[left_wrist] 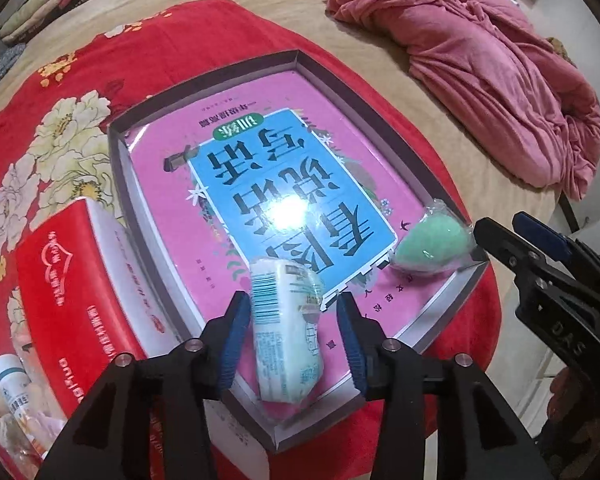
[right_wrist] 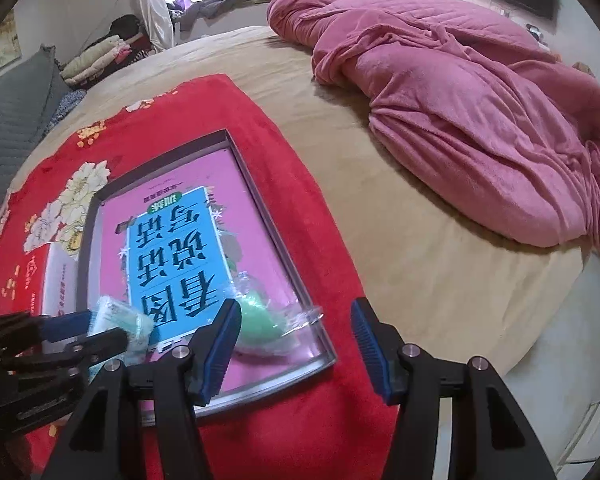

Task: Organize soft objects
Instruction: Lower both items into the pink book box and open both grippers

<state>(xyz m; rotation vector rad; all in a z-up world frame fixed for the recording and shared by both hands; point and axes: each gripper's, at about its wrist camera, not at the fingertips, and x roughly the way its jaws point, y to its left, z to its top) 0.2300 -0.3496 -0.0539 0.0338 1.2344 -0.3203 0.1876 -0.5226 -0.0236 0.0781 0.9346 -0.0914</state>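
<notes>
Tissue pack point(left_wrist: 286, 330) in tray point(left_wrist: 432, 176) near corner, between left gripper point(left_wrist: 296, 344) pads; open, not clamping; looks light, squashy, slick wrap; grab mid-body. Right gripper point(right_wrist: 296, 352) wide open, empty, by green sponge point(right_wrist: 258, 330).

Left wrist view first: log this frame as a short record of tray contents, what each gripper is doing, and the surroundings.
tray: shallow grey box tray on a red floral blanket, a pink and blue book lying in it
item 1: white packaged roll at the tray's near edge
item 2: green sponge in clear wrap in the tray's near right corner
left gripper: open, fingers either side of the roll, no firm grip visible
right gripper: open, empty, beside the sponge
nearby: red box left of tray; pink quilt on the bed
</notes>
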